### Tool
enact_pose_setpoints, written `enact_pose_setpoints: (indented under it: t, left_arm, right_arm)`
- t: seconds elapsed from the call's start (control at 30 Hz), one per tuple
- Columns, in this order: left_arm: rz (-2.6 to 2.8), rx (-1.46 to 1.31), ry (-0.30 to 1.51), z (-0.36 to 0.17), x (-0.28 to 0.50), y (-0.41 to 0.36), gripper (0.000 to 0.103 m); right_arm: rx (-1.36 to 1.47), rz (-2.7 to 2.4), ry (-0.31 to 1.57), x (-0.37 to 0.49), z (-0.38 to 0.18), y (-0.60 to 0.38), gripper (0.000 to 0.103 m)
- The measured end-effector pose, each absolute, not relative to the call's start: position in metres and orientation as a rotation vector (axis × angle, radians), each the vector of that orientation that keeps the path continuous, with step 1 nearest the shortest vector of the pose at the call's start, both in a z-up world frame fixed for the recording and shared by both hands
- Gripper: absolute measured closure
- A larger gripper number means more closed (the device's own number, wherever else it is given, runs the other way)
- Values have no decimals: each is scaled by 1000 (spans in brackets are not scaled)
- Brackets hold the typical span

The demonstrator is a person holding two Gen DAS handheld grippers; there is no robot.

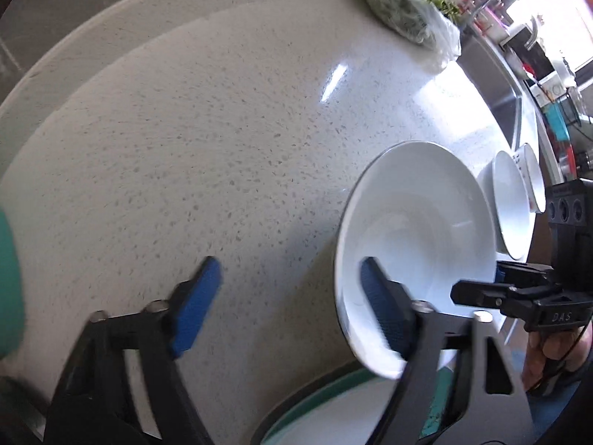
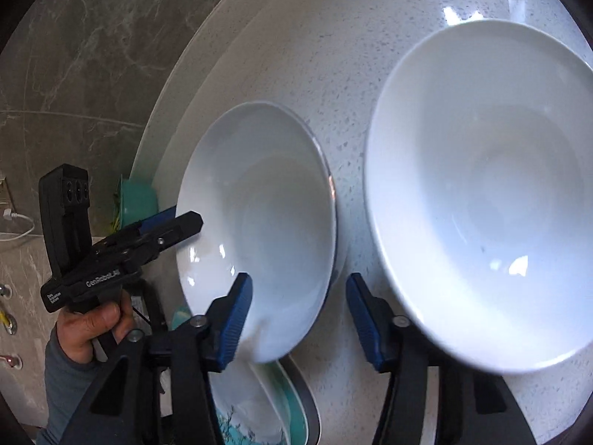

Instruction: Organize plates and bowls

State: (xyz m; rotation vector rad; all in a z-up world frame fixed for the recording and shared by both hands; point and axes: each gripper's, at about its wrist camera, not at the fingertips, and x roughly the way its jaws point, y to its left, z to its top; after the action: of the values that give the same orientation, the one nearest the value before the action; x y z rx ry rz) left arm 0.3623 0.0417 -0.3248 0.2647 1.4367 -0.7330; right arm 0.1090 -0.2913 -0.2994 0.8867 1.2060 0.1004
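Though the left wrist view smears with blur, it shows the left gripper (image 1: 289, 307) with its jaws released and nothing between them: one blue pad hangs over bare speckled table (image 1: 222, 129), the other overlaps the near rim of a white bowl (image 1: 418, 244), and whether it touches I cannot tell. The bowl looks like glazed ceramic, so I judge it stiff, fairly heavy, slick and breakable; the rim is the only place to pinch. Beyond the bowl two smaller white dishes (image 1: 513, 204) sit close together, partly cut off by the right gripper (image 1: 478, 289) at the bowl's far side. Below the bowl a teal-rimmed plate (image 1: 333, 408) is half hidden by the jaws. In the right wrist view the right gripper (image 2: 300, 319) also stands released, one pad in front of that bowl's (image 2: 259, 230) rim, the other over the table beside a larger white bowl (image 2: 481, 204). A hand (image 2: 92, 326) holds the left gripper (image 2: 178, 222) at the bowl's left edge; its jaws there are too foreshortened to read.
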Motion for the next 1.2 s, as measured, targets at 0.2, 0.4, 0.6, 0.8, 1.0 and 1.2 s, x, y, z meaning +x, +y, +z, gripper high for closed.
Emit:
enact_pose_setpoints:
  t: [0.2,0.4,0.6,0.8,1.0,1.2]
  left_arm:
    - [-793,297,1462,-340,357,31,88]
    - [-766,292,1440,-346,353,23,93]
    - [-754,274,1379,-312,360,34,93]
    - [-744,264,1343,-289,375,30,93]
    - [-706,233,1341,-299,395,17,93]
    - [-671,188,1393,-336,403,14,93]
  right_arm:
    - [880,80,1213,115,-304,-293,76]
    - [818,96,1230,120,-301,-284,77]
    - [764,125,1227,132,-290,-275,77]
    - [731,133,1193,151,-271,-282,78]
    - [677,116,1226,187,-274,-298,79]
    - [667,107,1258,208,-284,-306,79]
